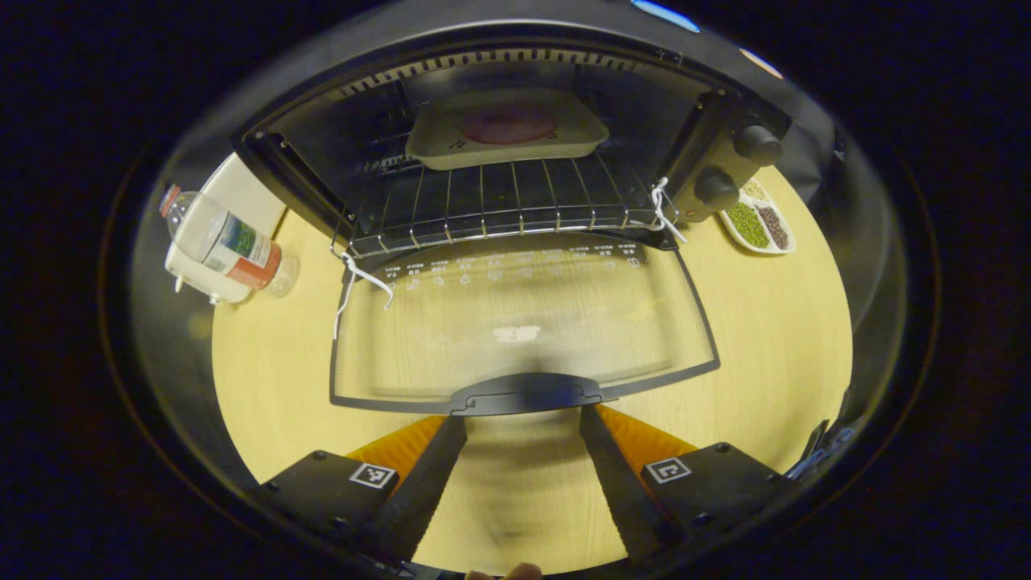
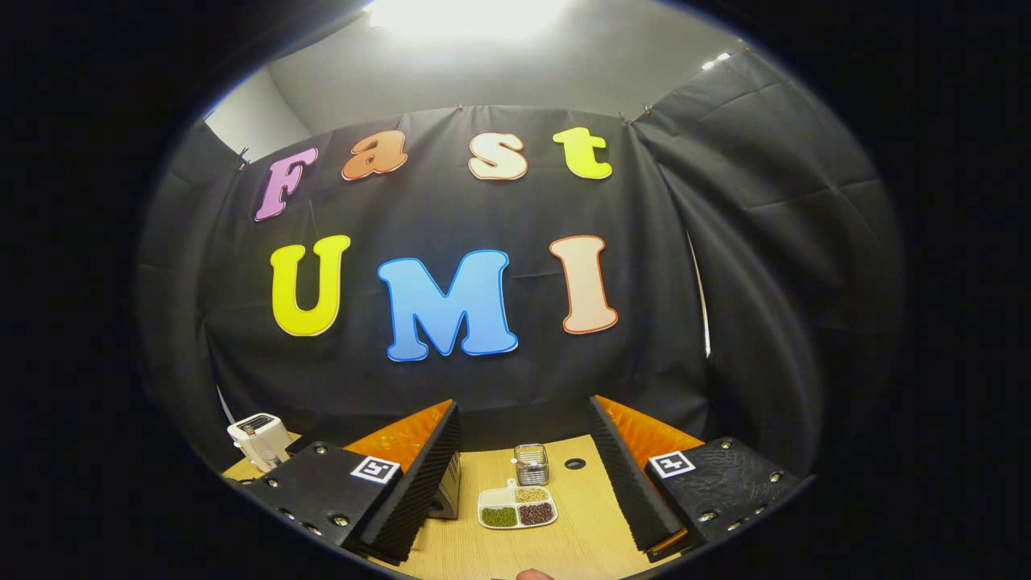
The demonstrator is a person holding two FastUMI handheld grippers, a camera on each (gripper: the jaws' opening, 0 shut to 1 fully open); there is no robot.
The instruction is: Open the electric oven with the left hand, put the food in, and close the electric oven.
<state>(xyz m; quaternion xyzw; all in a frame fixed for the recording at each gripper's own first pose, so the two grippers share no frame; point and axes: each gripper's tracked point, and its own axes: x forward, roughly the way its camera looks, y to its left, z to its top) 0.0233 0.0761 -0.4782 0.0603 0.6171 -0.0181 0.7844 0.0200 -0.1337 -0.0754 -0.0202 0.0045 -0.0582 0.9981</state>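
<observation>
Left claw (image 1: 522, 471) gapes empty just short of the door handle (image 1: 525, 395); oven door (image 1: 523, 322) lies flat, food tray (image 1: 507, 129) inside on the rack. Right claw (image 2: 523, 475) hangs open, empty.

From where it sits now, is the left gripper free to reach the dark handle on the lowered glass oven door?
Probably yes. The left gripper is open and faces the dark handle on the lowered glass door, with bare wooden table between its fingers and nothing in the way.
</observation>
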